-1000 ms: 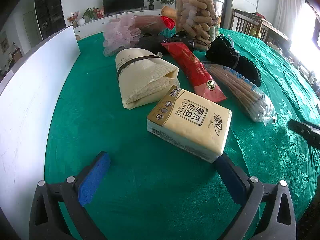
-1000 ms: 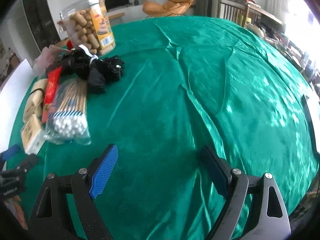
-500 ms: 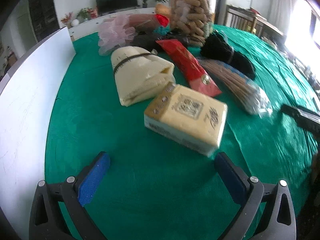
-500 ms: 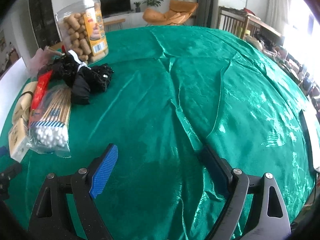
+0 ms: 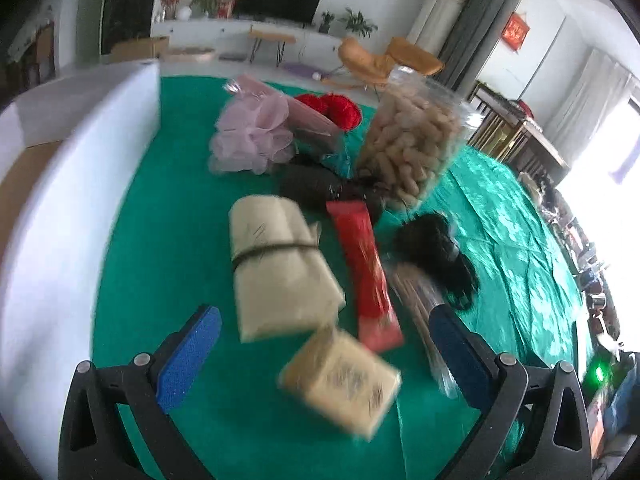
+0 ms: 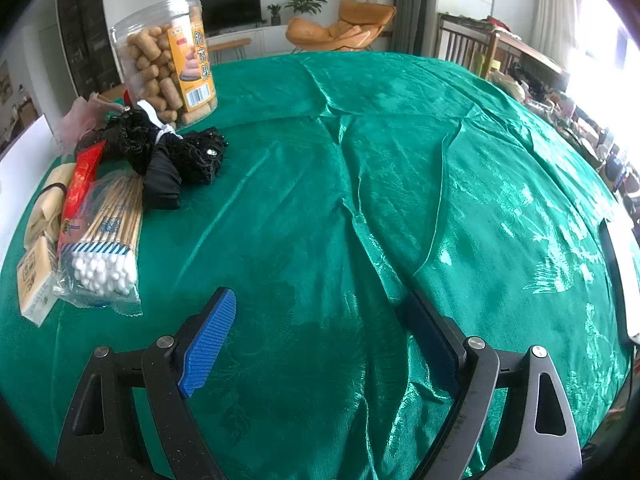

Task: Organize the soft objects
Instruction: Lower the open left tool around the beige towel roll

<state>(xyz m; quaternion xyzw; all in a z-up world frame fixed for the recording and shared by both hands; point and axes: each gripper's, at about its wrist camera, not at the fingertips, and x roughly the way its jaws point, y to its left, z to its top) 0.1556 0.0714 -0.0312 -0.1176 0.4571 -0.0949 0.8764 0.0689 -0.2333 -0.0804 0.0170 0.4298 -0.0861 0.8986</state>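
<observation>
In the blurred left wrist view my left gripper (image 5: 324,340) is open above the green cloth. A yellow tissue pack (image 5: 340,380) lies between its fingers without touching them. Beyond it lie a folded cream cloth (image 5: 280,268) bound by a dark band, a red packet (image 5: 366,268), a black lace bundle (image 5: 436,252), a pink mesh puff (image 5: 252,136) and red yarn (image 5: 336,106). My right gripper (image 6: 320,320) hangs open over bare cloth, well right of the tissue pack (image 6: 34,280), cotton swab bag (image 6: 108,240) and black lace bundle (image 6: 168,156).
A clear jar of snack rolls (image 5: 412,140) (image 6: 168,60) stands behind the pile. A white board (image 5: 60,200) runs along the table's left side. The green tablecloth (image 6: 400,160) is wrinkled to the right. Chairs and cabinets stand beyond the table.
My left gripper has moved forward and tilted up, so the tissue pack now sits between its fingers. My right gripper shifted slightly; the pile now looks nearer on its left.
</observation>
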